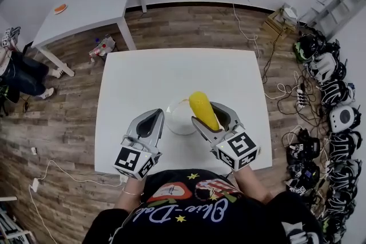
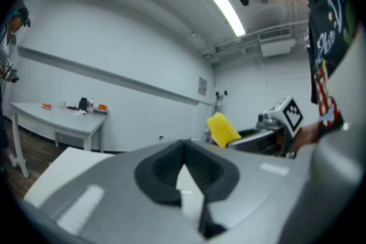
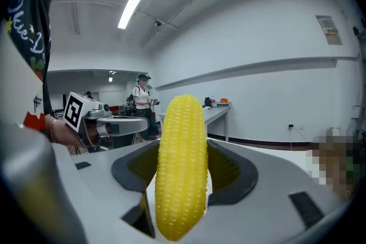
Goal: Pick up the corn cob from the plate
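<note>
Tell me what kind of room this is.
Probably a lab or data-recording workspace, not a home. A plain white table stands on wood flooring, a row of helmets lines the wall, and loose cables trail across the floor.

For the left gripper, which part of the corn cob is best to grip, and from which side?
Grip the free far end of the corn cob; the right gripper is shut on its near half. Bring the left gripper, opened first, from the cob's left side, jaws across its round width, probably the steadiest hold.
</note>
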Demonstrator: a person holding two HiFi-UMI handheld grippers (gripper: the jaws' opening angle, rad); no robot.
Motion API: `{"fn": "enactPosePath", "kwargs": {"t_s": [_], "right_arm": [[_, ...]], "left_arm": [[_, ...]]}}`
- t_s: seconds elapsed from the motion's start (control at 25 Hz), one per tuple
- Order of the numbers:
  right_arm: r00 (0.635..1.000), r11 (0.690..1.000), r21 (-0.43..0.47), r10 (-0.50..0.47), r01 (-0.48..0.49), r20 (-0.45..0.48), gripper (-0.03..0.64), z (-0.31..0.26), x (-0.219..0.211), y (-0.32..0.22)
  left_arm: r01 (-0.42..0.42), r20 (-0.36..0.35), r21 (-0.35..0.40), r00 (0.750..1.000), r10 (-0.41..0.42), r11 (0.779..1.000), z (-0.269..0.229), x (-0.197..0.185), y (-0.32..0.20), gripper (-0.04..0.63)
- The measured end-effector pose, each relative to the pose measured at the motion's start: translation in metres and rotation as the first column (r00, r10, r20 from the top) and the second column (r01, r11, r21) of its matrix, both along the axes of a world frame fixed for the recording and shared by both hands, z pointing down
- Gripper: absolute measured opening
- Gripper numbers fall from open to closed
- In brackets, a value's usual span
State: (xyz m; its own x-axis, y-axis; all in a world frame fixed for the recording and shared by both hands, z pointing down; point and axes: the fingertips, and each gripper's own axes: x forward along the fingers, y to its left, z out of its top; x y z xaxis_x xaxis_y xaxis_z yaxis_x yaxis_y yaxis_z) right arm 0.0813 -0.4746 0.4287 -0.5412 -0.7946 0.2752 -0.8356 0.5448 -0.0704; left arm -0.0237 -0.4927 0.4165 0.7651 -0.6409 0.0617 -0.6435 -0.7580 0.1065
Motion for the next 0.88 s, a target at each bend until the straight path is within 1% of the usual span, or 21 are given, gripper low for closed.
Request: {"fn": "enactPosePath", "kwargs": {"t_s": [0.08,0.2,0.32,0.44,0.6,0.76,0.88], "right_arm": [[1.000,1.000,0.006,0.001,-0.001,0.015,0.258,-0.0047,-0.0008,0.0044],[1.000,1.000,-0.001,-0.009,0.009,0.016,0.259,-0.0062,-0.0035,0.0053],[0.999,0.999,-0.020,-0.028,0.028,0.028,0.258,-0.0056,-0.0060,0.0051],[0.999,0.999,-0.018,-0.040,0.040,0.029,0.258,-0.0063,-0.0064,0.0056],[0.998,0.999,-0.015,-0.038,0.039,0.043,0.258,-0.0089,-0.0056,0.0062],[0.998,0.999,-0.012,-0.039,0.039,0.051,0.259,-0.0094,-0.0076,0.0075],[0.998,0.999,-0.017,-0.036,0.037,0.058,0.259,-0.0076,-0.0066,0.0090]], "left_arm": [[0.003,0.002,0.008,1.000,-0.003,1.000,-0.0031,-0.0010,0.0007,-0.006],[0.005,0.023,0.018,1.000,-0.005,1.000,-0.0052,-0.0013,0.0007,-0.006],[-0.001,0.029,0.013,1.000,0.001,1.000,-0.0046,0.0005,0.0011,-0.006],[-0.006,0.033,0.008,0.999,0.006,1.000,-0.0033,0.0026,0.0019,-0.006],[0.002,0.028,0.008,1.000,-0.002,1.000,-0.0044,0.0019,0.0030,-0.006],[0.007,0.007,0.000,1.000,-0.007,1.000,-0.0054,-0.0028,0.0026,-0.006],[0.015,0.010,0.008,1.000,-0.015,1.000,-0.0060,-0.0057,0.0020,-0.006]]}}
